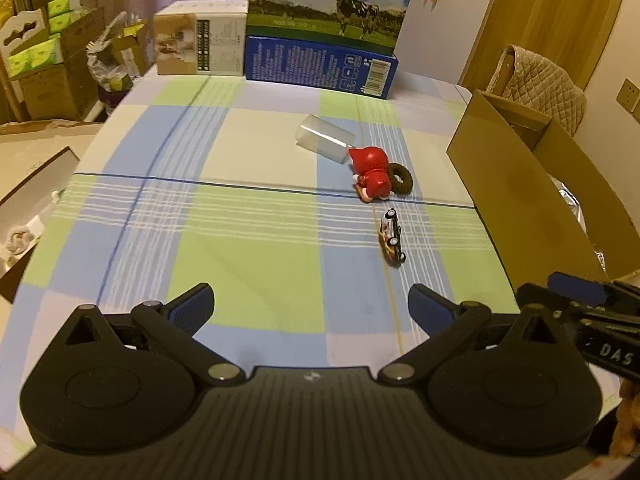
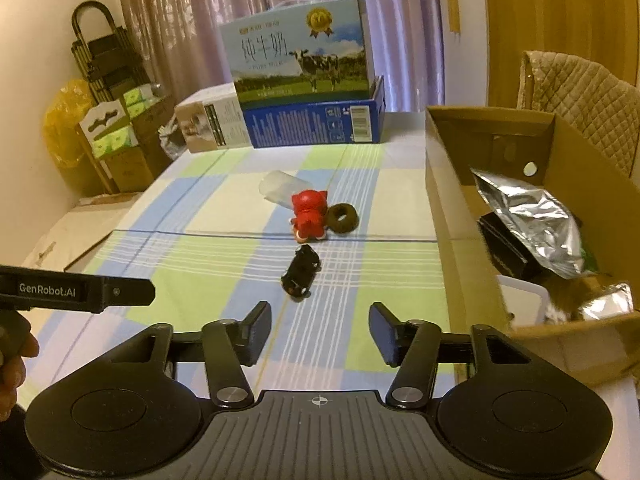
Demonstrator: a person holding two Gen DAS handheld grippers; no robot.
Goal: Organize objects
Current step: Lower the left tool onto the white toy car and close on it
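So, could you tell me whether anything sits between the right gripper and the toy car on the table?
Nothing visible does. The right gripper has its jaws open, and only bare checked tablecloth lies between it and the toy car. The red figure and brown ring sit beyond the car.

The tablecloth [image 1: 248,240] is checked — pale green, blue and cream. A red figurine [image 2: 307,214] lies beside a dark brown ring [image 2: 342,218]; the cardboard box [image 2: 444,200] — plain tan.

Bare checked cloth [image 1: 248,248] ahead; toy car [image 2: 301,273], red figure [image 2: 308,216], cardboard box wall [image 2: 452,240] rightward.
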